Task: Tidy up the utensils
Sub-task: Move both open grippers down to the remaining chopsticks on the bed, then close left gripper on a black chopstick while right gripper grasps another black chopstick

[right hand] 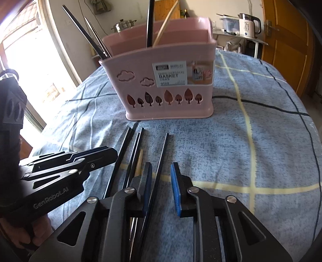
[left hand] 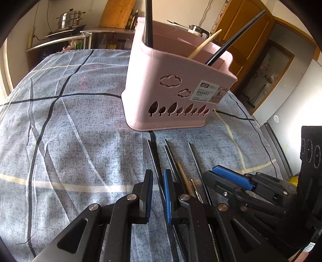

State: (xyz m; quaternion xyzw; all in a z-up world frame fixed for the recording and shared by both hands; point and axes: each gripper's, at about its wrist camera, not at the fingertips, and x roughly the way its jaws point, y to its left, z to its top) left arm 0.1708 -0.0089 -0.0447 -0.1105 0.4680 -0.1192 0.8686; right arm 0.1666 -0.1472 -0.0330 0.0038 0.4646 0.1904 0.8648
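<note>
A pink utensil basket (left hand: 145, 84) (right hand: 138, 88) stands on the cloth with black chopsticks (left hand: 149, 20) and a wooden one (left hand: 205, 43) leaning inside. In front of it lie several black chopsticks (left hand: 167, 149) (right hand: 125, 145) and a wooden chopstick (left hand: 181, 171) (right hand: 138, 161). My left gripper (left hand: 158, 175) (right hand: 113, 154) is shut and holds nothing; it hovers over the leftmost black chopstick. My right gripper (right hand: 161, 167) (left hand: 213, 173) is open and straddles the rightmost black chopstick (right hand: 164, 149). That stick lies close to the left pad, with a gap to the right pad.
A blue checked cloth (left hand: 60, 131) covers the table. Behind it stand a stove with a steel pot (left hand: 70, 19), a kettle (right hand: 249, 25) and a wooden door (right hand: 285, 40). A person's hand (right hand: 30, 237) grips the left tool.
</note>
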